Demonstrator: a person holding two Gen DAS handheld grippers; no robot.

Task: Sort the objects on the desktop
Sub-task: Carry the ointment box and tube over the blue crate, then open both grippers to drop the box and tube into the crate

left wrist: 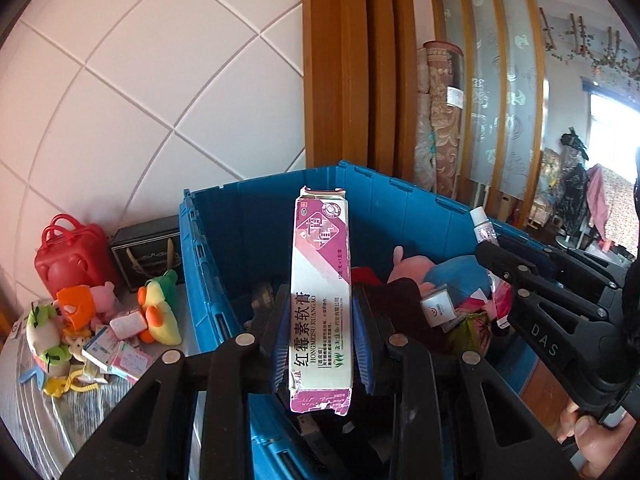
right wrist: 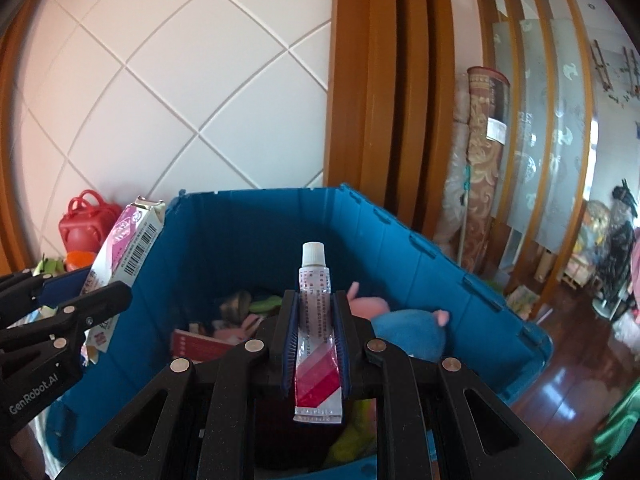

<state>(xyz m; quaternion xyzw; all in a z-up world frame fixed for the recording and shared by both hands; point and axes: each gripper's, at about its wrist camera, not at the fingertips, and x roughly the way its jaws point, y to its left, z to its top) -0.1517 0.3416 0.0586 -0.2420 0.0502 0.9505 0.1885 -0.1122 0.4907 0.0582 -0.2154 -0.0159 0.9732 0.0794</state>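
The blue crate (left wrist: 224,248) is filling the middle of both views, its open mouth facing up and soft toys heaped inside (a pink one and a blue one are showing at centre right). Behind it a white quilted wall panel (left wrist: 140,80) is taking the upper left, with wooden door framing (left wrist: 352,60) beside it at top centre. Over the crate, the left gripper (left wrist: 321,344) is clamping narrow on one ointment box (left wrist: 321,296), white and magenta, standing upright at frame centre between the blue pads. In the right wrist view the right gripper (right wrist: 316,344) is pinching one ointment tube (right wrist: 316,328), cap pointing up, also above the crate's interior. Lower left in the left view, a striped tabletop (left wrist: 36,420) is carrying one red case (left wrist: 72,260), one dark box (left wrist: 148,248), several plush toys (left wrist: 160,308) and a few small cartons (left wrist: 116,352) (too jumbled for an exact count).
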